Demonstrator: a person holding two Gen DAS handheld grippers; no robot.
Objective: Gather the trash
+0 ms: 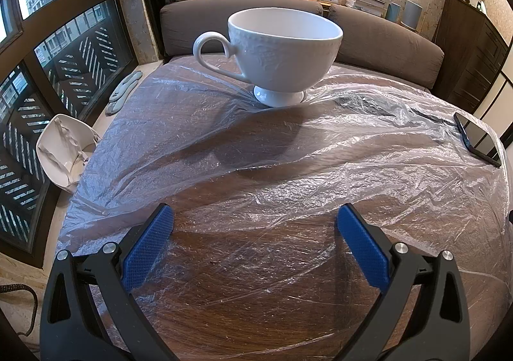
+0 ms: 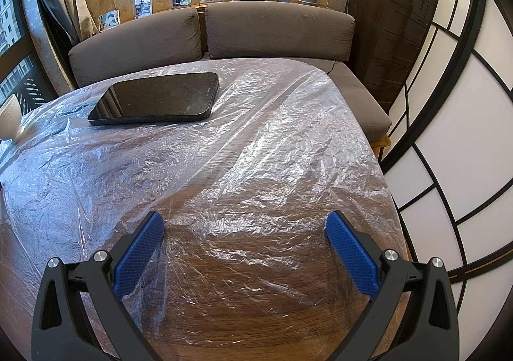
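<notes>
A: Start at the left — what's ahead of the left gripper [image 1: 255,223]?

B: Its jaws are spread wide and hold nothing. The white footed teacup [image 1: 275,53] stands straight ahead of it, on the clear plastic sheet [image 1: 352,149] covering the wooden table [image 1: 256,313]. Off to its far left, past the table edge, sits a white bin with a liner [image 1: 64,149].

A: And the right gripper [image 2: 245,233]?

B: Also wide open, empty. A dark smartphone [image 2: 157,98] lies ahead and to its left, long axis running left to right, resting on the same sheet.

A: So where's the trash?

B: I'd judge it's the sheet itself — it runs under both tools and away forward, its near edge just below each pair of fingers. Neither hand is clearly nearer. The catch: cup and phone sit on it, so pulling the sheet would likely drag them along.
</notes>
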